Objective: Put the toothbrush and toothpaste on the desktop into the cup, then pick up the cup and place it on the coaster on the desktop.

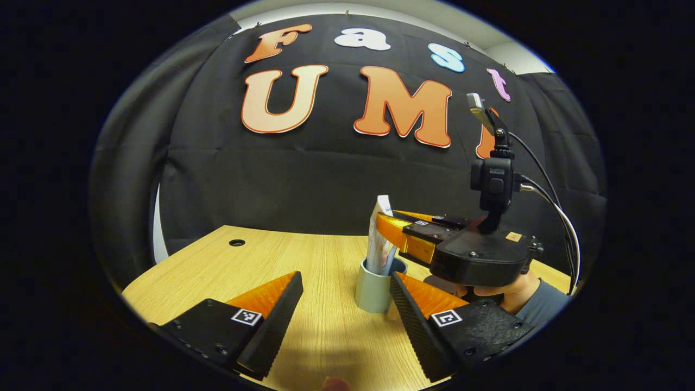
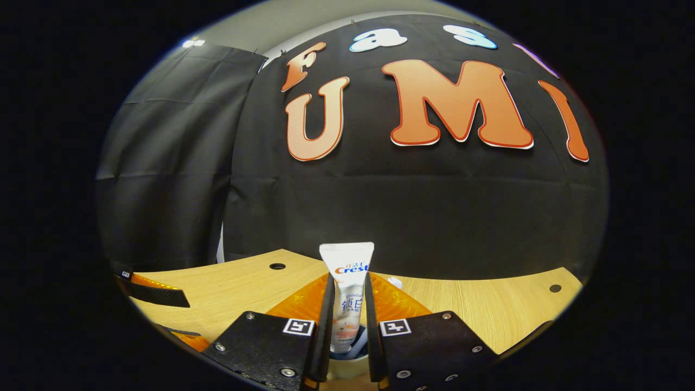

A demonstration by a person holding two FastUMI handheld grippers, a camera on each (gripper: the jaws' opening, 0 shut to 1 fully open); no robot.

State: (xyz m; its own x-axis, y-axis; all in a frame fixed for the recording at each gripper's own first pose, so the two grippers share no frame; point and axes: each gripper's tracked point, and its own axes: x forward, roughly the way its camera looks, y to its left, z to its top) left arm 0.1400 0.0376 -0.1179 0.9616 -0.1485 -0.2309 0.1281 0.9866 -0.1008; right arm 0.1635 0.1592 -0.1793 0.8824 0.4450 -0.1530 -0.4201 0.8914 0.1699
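Right gripper view had the toothpaste (image 2: 346, 293) standing upright, crimped end up, with the right gripper (image 2: 346, 320) clamped on it, both fingers pressed flat to the tube's sides. Its lower end dipped inside the cup (image 2: 347, 369) right beneath. From the left gripper view, the toothpaste (image 1: 378, 233) stood in the grey cup (image 1: 372, 290) on the wooden desktop (image 1: 304, 260), and the right gripper (image 1: 399, 231) pinched it from the side, a hand (image 1: 513, 290) under its body. The left gripper (image 1: 345, 304) hung low over the desktop, fingers spread wide apart, holding nothing, its right finger (image 1: 415, 304) just beside the cup.
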